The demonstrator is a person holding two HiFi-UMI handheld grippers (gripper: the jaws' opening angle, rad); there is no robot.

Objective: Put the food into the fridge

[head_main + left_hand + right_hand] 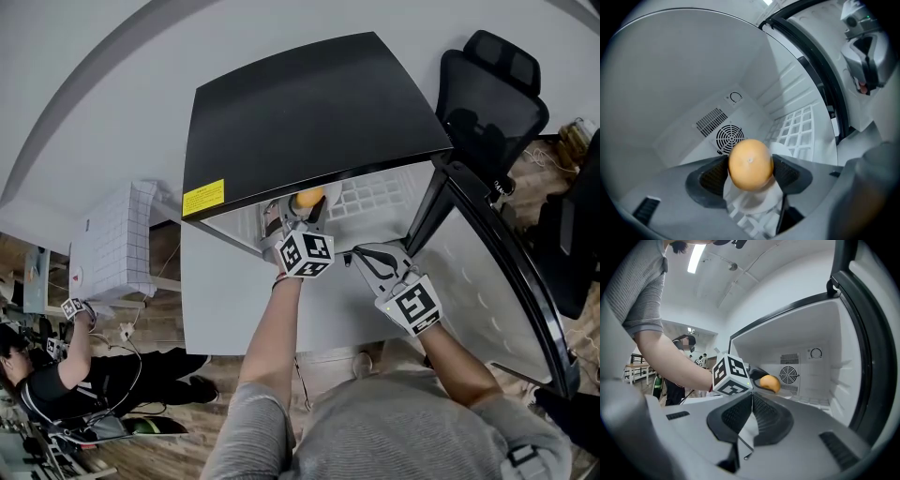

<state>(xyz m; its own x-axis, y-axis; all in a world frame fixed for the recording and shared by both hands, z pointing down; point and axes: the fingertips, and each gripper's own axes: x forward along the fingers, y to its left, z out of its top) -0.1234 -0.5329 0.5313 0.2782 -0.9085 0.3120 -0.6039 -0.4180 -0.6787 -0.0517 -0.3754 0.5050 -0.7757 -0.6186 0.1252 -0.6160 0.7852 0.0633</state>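
Wood floor surrounds the small black-topped fridge [309, 112] in your head view, with its door [487, 281] swung open on your right. Your left gripper [298, 214] reaches into the cavity. That view hides the back wall, but your left gripper view shows the round fan grille [730, 137] and a dial [735, 97] there, with the orange [750, 164] clamped between both pads in front of them. Your right gripper [751, 404] hangs just outside the opening, jaws pressed together on nothing, and its view catches the orange side-on.

Grey ribbed shirt [375, 433]; left tool [306, 202], right tool [356, 255] grey, black-padded.
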